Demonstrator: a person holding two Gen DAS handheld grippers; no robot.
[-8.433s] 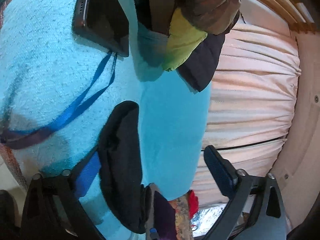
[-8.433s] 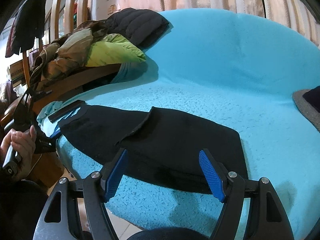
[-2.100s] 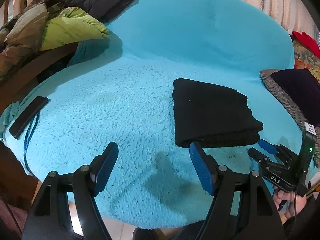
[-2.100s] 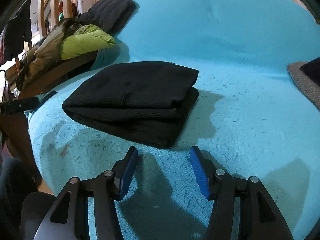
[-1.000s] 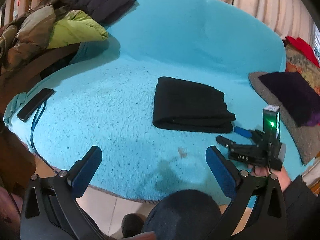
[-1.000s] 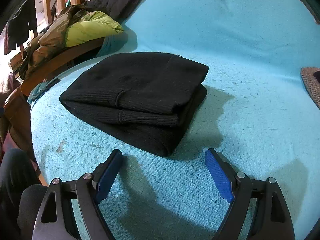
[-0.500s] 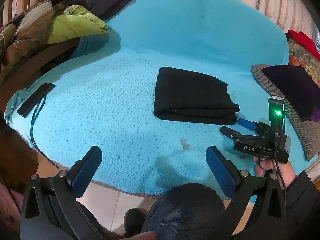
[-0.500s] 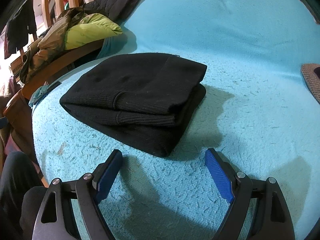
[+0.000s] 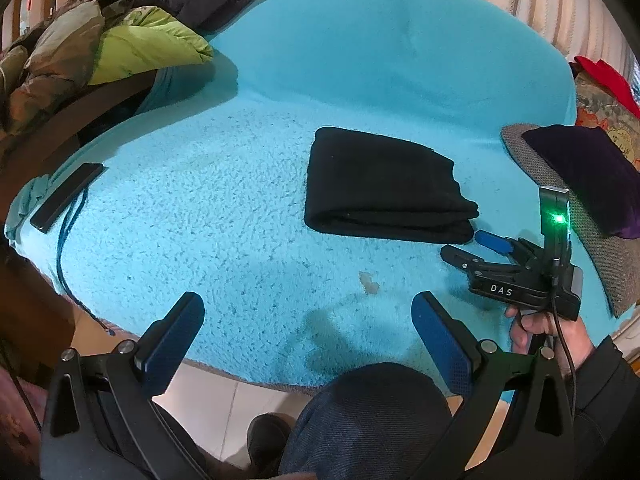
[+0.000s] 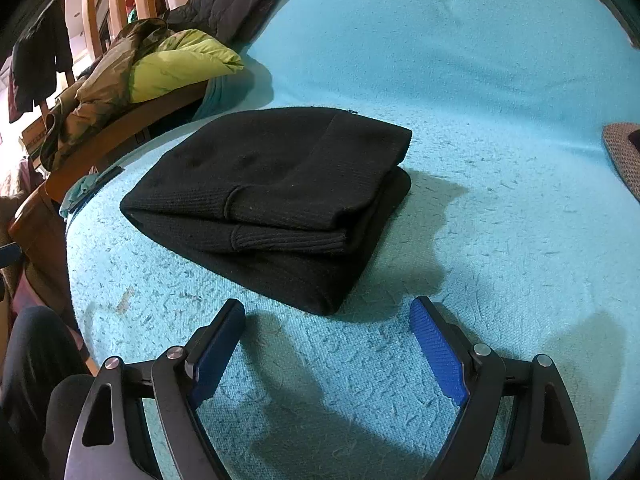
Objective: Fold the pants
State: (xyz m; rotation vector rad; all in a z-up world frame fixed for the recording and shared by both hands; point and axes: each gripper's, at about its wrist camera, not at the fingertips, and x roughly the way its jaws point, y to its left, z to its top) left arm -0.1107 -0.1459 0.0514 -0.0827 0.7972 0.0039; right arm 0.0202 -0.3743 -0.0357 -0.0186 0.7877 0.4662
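Turquoise fleece blanket (image 9: 224,208) covers round seat; striped curtain behind. Black pants (image 9: 384,192) lie folded in compact stack mid-blanket, ribbed cuffs showing at near edge (image 10: 288,240). Left gripper (image 9: 308,340) held back over seat's front edge, jaws spread wide, empty. Right gripper (image 10: 324,340) low, just beside pants' near corner, jaws wide apart, holding nothing. Jackets (image 9: 120,40) heaped on left armrest; phone (image 9: 66,196) near blanket's left edge.

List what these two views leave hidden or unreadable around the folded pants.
- Pants underside: both views, hidden by the folded layers and the blanket.
- Phone face: left view, too small and dark; right view, nearly hidden at the blanket's edge.
- Dark cushion far side: left view, cut by the frame edge.
- Left gripper: unseen in right view.
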